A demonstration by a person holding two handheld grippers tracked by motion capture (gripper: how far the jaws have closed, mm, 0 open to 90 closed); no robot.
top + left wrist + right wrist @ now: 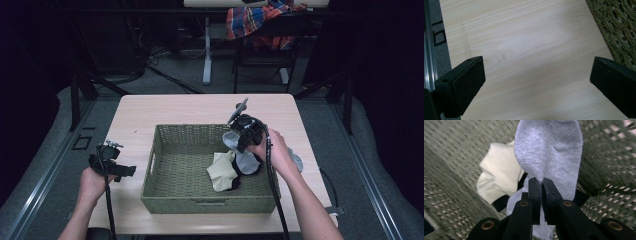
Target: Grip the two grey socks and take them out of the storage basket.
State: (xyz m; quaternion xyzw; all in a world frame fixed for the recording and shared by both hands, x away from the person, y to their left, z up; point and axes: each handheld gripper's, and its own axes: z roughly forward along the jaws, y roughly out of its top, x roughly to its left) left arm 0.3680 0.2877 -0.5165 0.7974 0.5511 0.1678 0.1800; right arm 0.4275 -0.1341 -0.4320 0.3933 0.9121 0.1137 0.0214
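The right gripper (538, 181) has its jaws clamped together on a fold of a grey sock (549, 152), which hangs over the right half of the woven basket (165, 150). Just beside the sock, on the basket floor, lie a cream sock (499, 176) and some dark fabric (501, 203) partly under it. In the high view the right hand (275, 150) holds the gripper above the basket's right side. The left gripper (536, 75) has its jaws wide apart with nothing between them, over bare counter (529, 37) left of the basket.
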